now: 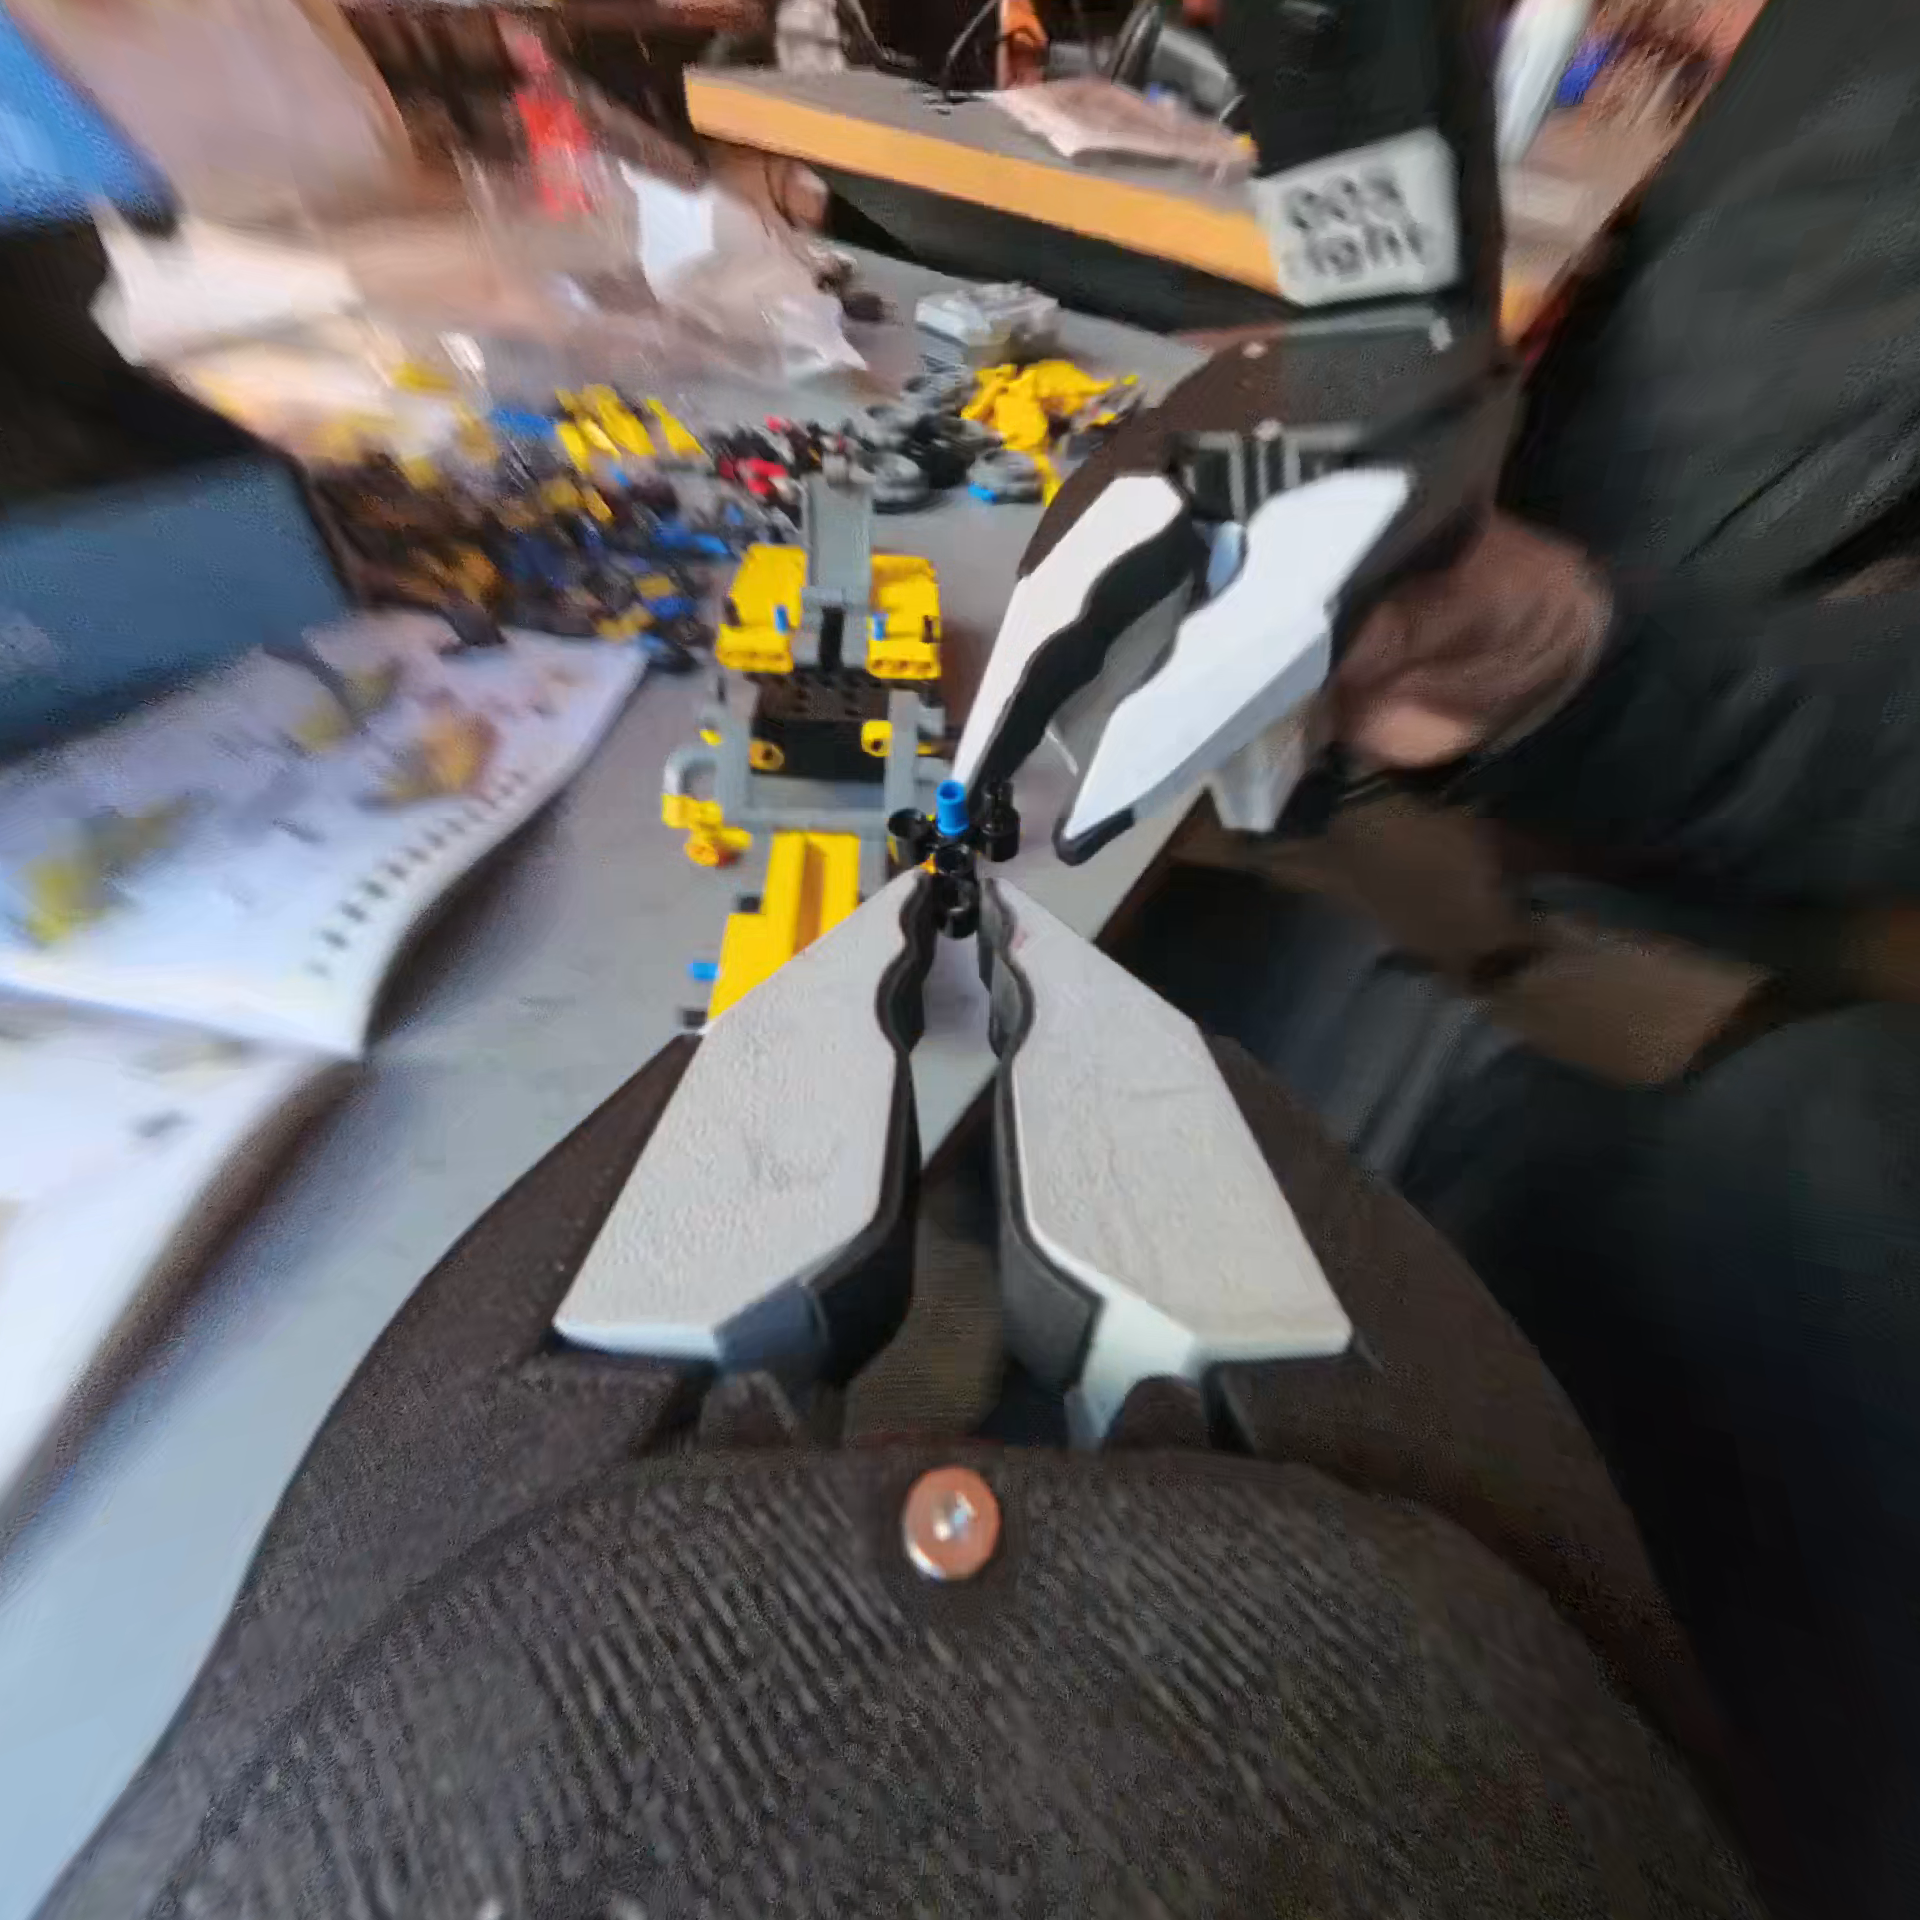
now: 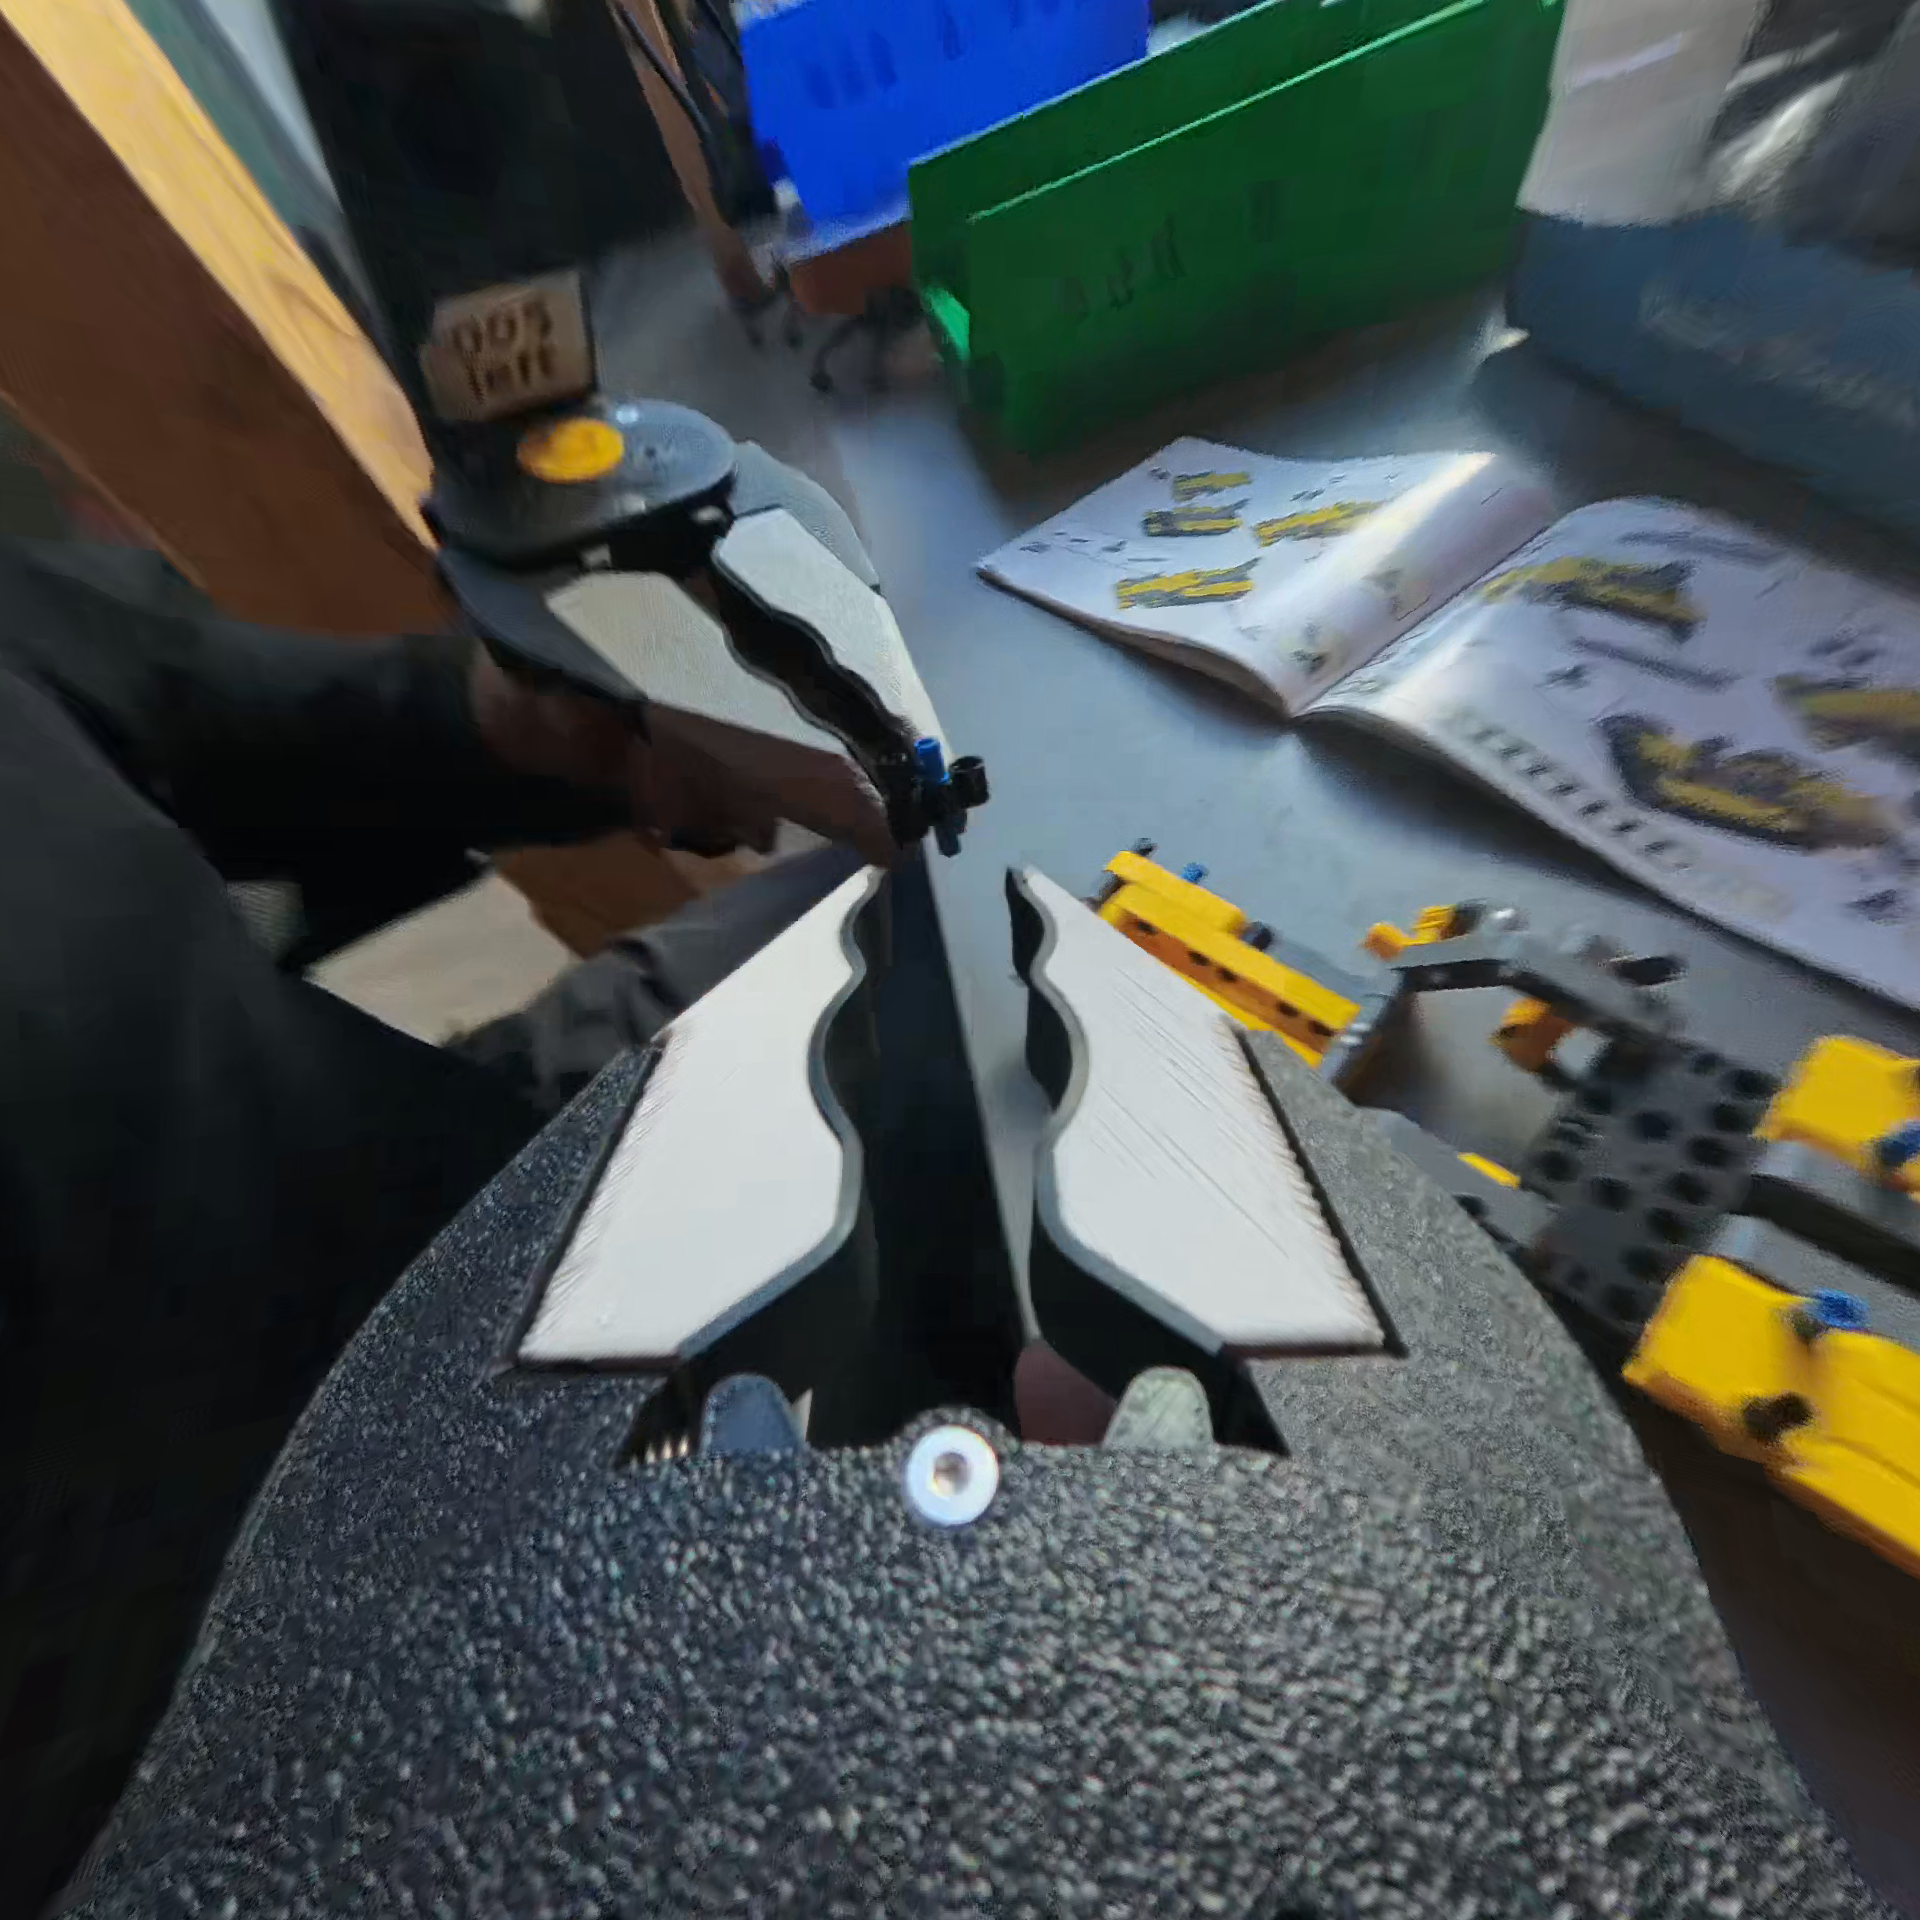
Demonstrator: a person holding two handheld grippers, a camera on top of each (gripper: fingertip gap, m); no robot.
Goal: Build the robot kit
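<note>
My left gripper (image 1: 954, 896) is shut on a small black connector piece (image 1: 958, 854) with a blue pin (image 1: 948, 802) sticking out of it, held above the table's near edge. In the right wrist view the left gripper (image 2: 914, 774) holds the same piece (image 2: 940, 795). My right gripper (image 2: 951, 883) is open and empty, its tips just short of the piece. In the left wrist view the right gripper (image 1: 1023, 821) comes in from the upper right, one fingertip right by the blue pin. A yellow, grey and black brick model (image 1: 821, 665) lies on the table behind; it also shows in the right wrist view (image 2: 1558, 1091).
An open instruction booklet (image 1: 260, 810) (image 2: 1455, 644) lies on the grey table (image 1: 499, 1039). Heaps of loose yellow, blue and black parts (image 1: 582, 499) sit behind the model. A green box (image 2: 1195, 229) and a blue box (image 2: 914, 83) stand at the far side. A person's dark sleeves hold both grippers. Both grippers' tips are close together, under 4 cm apart.
</note>
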